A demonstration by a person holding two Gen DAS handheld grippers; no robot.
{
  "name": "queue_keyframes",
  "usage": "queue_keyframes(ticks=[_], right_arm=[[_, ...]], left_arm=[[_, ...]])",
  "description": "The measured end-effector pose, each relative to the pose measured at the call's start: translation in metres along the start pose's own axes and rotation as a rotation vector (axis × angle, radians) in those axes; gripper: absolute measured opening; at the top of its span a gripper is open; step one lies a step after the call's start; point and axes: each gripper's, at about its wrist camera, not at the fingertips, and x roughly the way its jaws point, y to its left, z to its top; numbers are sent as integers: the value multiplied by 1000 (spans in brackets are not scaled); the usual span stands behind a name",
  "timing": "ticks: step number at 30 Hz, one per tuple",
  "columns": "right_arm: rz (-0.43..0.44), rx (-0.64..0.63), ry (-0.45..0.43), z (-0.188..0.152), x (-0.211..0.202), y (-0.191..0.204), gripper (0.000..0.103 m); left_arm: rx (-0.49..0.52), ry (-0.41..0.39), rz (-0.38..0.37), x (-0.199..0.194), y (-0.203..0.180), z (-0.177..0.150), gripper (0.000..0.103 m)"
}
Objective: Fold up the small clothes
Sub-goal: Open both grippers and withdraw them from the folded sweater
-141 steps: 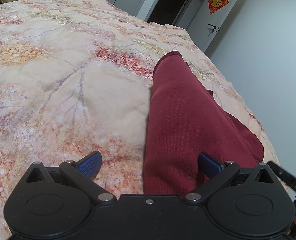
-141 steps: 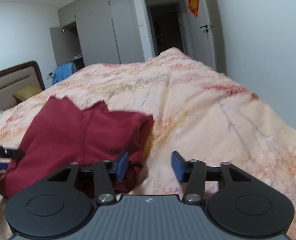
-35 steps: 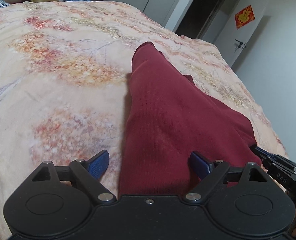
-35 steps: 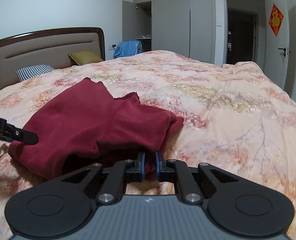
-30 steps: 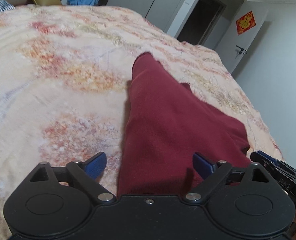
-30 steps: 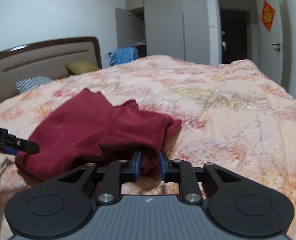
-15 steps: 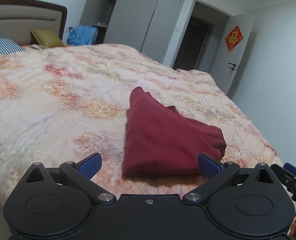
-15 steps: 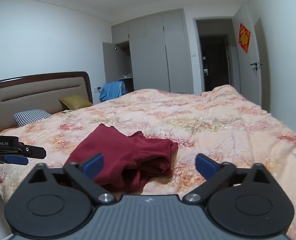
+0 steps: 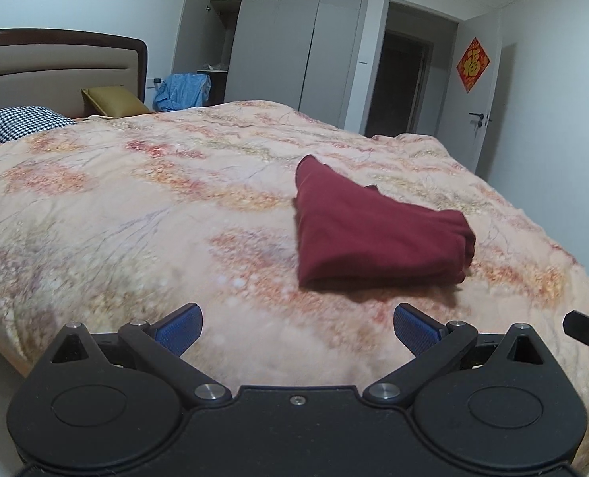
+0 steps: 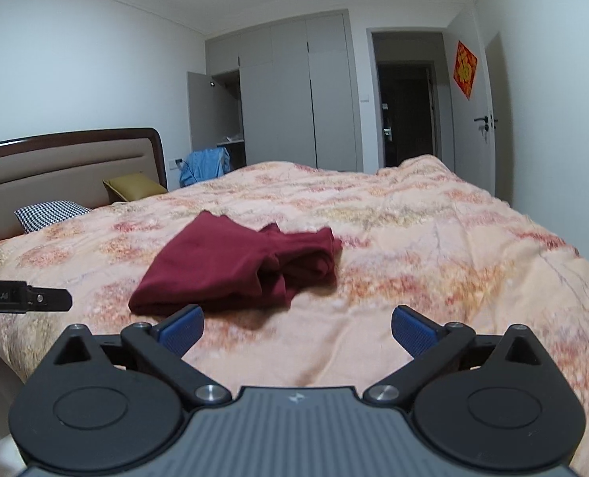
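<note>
Maroon garment point(image 9: 378, 234) folded on quilt point(image 9: 135, 214), ahead of your tongs, well apart. Left gripper point(image 9: 297, 328) and right gripper point(image 10: 297, 328): jaws apart, empty. Neither clearly nearer.

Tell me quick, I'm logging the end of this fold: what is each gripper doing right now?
Left gripper: open, holding nothing.
Right gripper: open, holding nothing; the folded maroon garment lies free on the bed.
</note>
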Motion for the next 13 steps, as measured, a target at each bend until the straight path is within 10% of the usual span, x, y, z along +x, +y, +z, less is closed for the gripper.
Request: queue_keyframes(ticks=[13], right_arm=[[19, -6, 30, -5, 3, 5, 103]], left_arm=[[-27, 16, -22, 5, 1, -3, 102]])
